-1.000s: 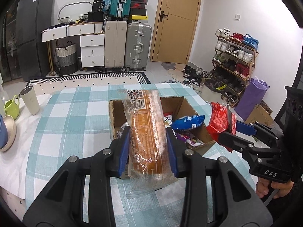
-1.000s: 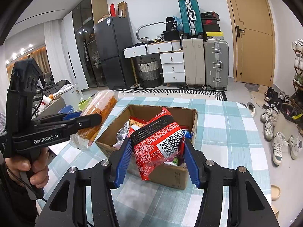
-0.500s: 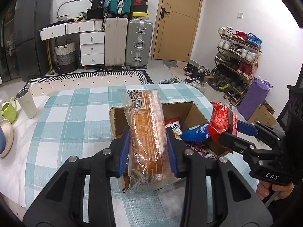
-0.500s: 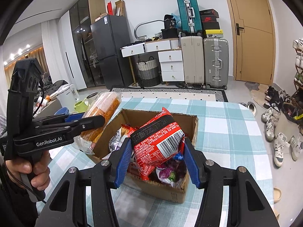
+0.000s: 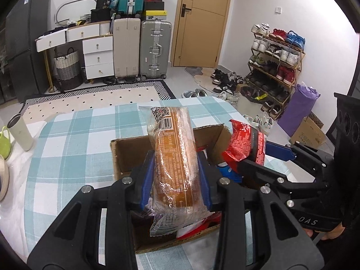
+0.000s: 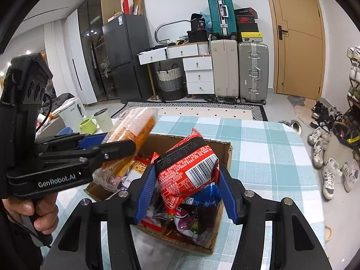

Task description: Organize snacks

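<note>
An open cardboard box (image 5: 126, 155) (image 6: 225, 150) of mixed snack packs stands on the checked tablecloth. My left gripper (image 5: 175, 180) is shut on a long clear pack of orange-brown bread (image 5: 173, 155), held upright over the box; the bread pack also shows in the right wrist view (image 6: 132, 130). My right gripper (image 6: 186, 184) is shut on a red snack packet (image 6: 189, 171) with a barcode, held over the box's right half; the packet also shows in the left wrist view (image 5: 245, 144). Blue and purple packs (image 6: 198, 204) lie in the box below.
A beige tumbler (image 5: 20, 132) and a green mug (image 5: 4, 141) stand on the table's left side. The teal checked cloth (image 5: 67, 139) stretches left and beyond the box. A shoe rack (image 5: 276, 67), suitcases (image 5: 139, 49) and drawers stand around the room.
Both grippers have risen and moved closer over the box with their packs; the box now sits lower and nearer in both views. Both grips are unchanged.
</note>
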Demonstrator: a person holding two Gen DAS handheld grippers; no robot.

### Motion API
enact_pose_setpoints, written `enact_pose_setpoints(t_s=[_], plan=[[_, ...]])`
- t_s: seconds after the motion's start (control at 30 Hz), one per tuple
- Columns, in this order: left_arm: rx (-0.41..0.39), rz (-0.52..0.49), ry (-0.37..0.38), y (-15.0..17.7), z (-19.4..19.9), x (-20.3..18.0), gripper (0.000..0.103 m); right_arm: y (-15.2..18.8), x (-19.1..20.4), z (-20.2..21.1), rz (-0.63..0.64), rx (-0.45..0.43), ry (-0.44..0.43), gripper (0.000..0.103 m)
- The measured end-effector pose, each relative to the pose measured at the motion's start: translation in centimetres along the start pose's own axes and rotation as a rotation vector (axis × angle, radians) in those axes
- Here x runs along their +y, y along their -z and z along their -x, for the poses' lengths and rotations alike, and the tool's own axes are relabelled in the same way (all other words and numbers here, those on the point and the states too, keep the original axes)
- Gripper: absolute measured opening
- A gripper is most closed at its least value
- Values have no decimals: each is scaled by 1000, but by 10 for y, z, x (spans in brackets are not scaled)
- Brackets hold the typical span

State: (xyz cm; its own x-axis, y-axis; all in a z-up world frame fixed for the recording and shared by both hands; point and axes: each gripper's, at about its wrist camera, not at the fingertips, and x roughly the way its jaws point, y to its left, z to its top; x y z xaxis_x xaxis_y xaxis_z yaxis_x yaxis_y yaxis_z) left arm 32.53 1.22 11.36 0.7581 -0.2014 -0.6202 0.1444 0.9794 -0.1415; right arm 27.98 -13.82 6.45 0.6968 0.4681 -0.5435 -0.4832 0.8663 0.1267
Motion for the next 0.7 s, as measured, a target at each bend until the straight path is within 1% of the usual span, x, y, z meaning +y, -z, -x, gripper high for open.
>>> enact_pose_setpoints(t_s=[0.3,0.33,0.37,0.43,0.53,0.6,0.67,0.7], plan=[[11,-21,14,-4,-16,-6,33,4,-3,3,36,3,27,60],[11,-22,16,-5,-18,-6,33,4,-4,4,36,1,30,61],[13,-22,18,-5,-18,-7,33,5,-4,5,37,-1,36,66],[24,-22,23,-3,-20,-6,33,7,-7,8,31,-6,34,73],[19,-24,25,-4,-21,-7,35,8,-8,10,29,-5,41,73],[16,-28,27,-3,-20,-7,48,9,-8,12,29,-4,43,78],[-2,-25,32,-1,-15,-6,69,10,-8,14,26,-10,38,86],[-8,-23,31,0,-11,-5,74,11,-8,16,22,-14,37,87]])
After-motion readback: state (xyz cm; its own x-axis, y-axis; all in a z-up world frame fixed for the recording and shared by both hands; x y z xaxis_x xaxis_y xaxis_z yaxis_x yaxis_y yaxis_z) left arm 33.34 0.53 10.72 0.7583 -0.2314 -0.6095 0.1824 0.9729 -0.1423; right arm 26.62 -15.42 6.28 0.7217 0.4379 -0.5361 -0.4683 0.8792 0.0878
